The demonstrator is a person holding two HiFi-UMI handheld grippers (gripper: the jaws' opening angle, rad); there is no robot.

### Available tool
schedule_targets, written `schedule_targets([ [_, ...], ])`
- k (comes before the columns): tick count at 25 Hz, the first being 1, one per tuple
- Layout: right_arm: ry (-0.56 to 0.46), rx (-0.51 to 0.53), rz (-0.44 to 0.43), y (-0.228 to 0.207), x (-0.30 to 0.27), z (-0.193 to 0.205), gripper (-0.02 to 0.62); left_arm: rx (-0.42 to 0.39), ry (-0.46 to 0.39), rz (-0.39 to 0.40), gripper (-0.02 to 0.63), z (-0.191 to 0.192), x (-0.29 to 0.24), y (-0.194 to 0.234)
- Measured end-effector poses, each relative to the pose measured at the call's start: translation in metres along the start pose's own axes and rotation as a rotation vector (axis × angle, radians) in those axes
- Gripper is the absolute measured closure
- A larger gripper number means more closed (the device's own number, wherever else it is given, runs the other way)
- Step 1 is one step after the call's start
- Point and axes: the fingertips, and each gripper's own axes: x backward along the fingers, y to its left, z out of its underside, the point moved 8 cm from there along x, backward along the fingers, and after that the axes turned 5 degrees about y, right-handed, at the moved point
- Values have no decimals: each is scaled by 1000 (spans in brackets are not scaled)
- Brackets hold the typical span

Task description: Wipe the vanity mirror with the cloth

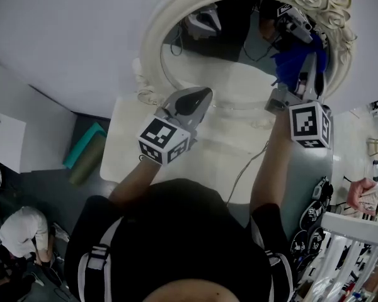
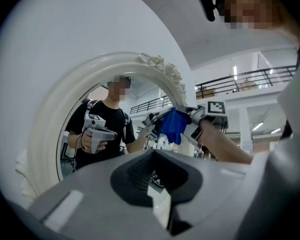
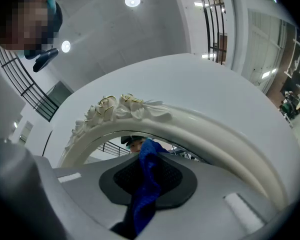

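An oval vanity mirror with an ornate cream frame (image 1: 152, 49) stands at the back of a white table. My right gripper (image 1: 310, 75) is shut on a blue cloth (image 1: 295, 60), which it holds against the glass at the mirror's right side. In the right gripper view the cloth (image 3: 146, 189) hangs between the jaws, just under the frame's rose carving (image 3: 125, 106). My left gripper (image 1: 201, 96) is shut and holds nothing; it hovers in front of the mirror's lower edge. The left gripper view shows the frame (image 2: 55, 109), the blue cloth (image 2: 172, 125) and the reflection of the person.
The white table top (image 1: 126, 150) carries a thin cable (image 1: 242, 168). A green rolled mat (image 1: 85, 150) lies on the floor at the left, and a crouching person (image 1: 22, 231) is at the lower left. White furniture (image 1: 359, 225) and someone's hand (image 1: 362, 194) are at the right.
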Motion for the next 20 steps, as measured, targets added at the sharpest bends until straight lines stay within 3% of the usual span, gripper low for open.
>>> schedule_targets([
  [7,0,36,-67,25,-11,-2,554,12,-3,16,597,2,4,3],
  [20,1,48,-79,56,-20,-3,554,22,-8,-2,597,2,24,14],
])
